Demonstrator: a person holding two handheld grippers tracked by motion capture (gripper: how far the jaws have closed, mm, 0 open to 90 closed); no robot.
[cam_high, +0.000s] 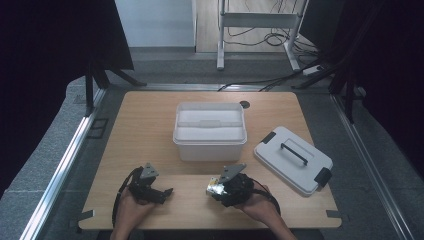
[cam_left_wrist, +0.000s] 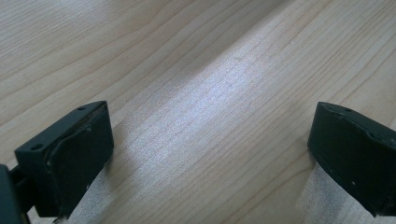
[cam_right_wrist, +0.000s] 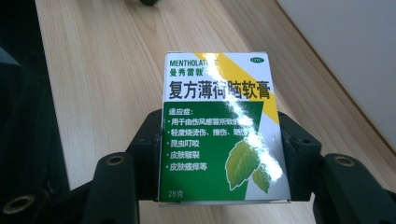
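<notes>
In the high view, a wooden table (cam_high: 150, 125) is seen, with an open white bin (cam_high: 210, 131) at the centre of the frame. A grey lid (cam_high: 293, 159) with a black handle is laid flat on the table to the right of the bin, apart from it. The left gripper (cam_high: 159, 194) is held low in the lower left of the frame, and the right gripper (cam_high: 220, 189) is held at lower centre, just below the bin. In the left gripper view, the jaws are spread wide over bare wood (cam_left_wrist: 210, 107), with nothing between them. In the right gripper view, a small medicine box (cam_right_wrist: 219, 126), printed green, white and yellow with a leaf design, is clamped between the jaws at the centre of the frame, above the tabletop.
</notes>
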